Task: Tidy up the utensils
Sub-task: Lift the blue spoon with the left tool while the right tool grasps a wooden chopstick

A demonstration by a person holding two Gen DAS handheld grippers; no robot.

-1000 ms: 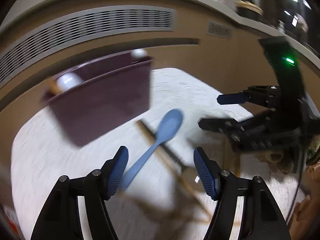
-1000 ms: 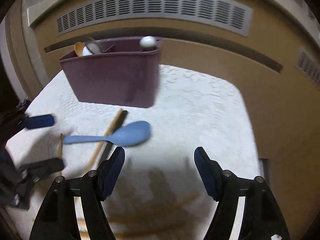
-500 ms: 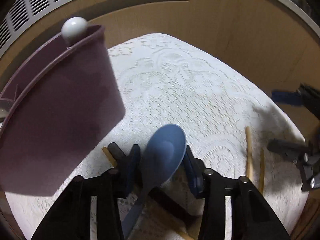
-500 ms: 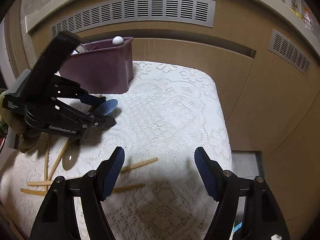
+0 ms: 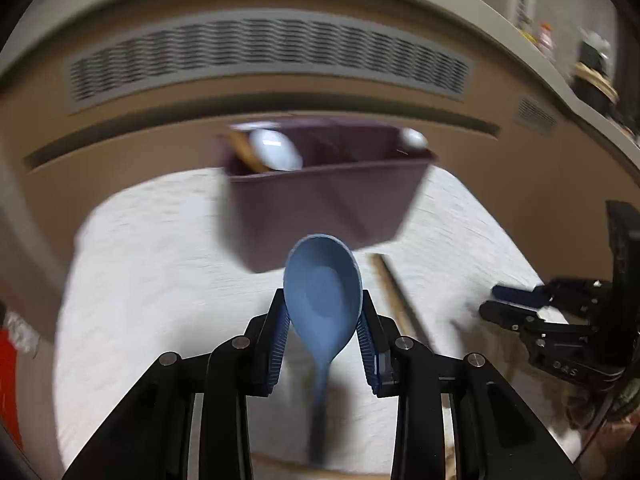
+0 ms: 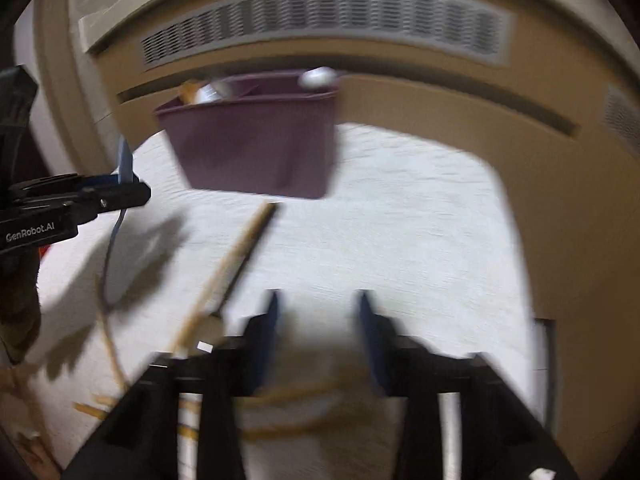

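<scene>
Left tongs point(image 5: 322, 322) clamped on blue spoon point(image 5: 322, 300), pads on both sides of bowl, handle hanging down below. Spoon lifted clear of surface point(image 5: 160, 280), bowl facing camera, just short of purple caddy point(image 5: 326, 200).

Right tongs point(image 6: 318, 332) spread apart, nothing between, low over white lace cloth point(image 6: 400, 240). Heavy motion blur in right wrist view.

Caddy standing at back of surface, divided into compartments: wooden utensil point(image 5: 245, 150) and white spoon point(image 5: 276, 152) in left one, white round knob point(image 5: 414, 138) at right end. Wooden stick point(image 6: 228, 264) and dark-handled utensil lying loose on cloth in front of caddy; more sticks near bottom left of right wrist view.

Risks, judged:
- Grip on curved bowl, not handle: smooth plastic likely to pivot or slip out on fast swing.
- Long hanging handle likely to catch caddy front wall if not lifted higher before moving in; could shove or tip caddy.
- Release bowl-up: handle must enter compartment first, else spoon falls outside.
- Right tongs close to loose sticks: stray contact could scatter them.
</scene>
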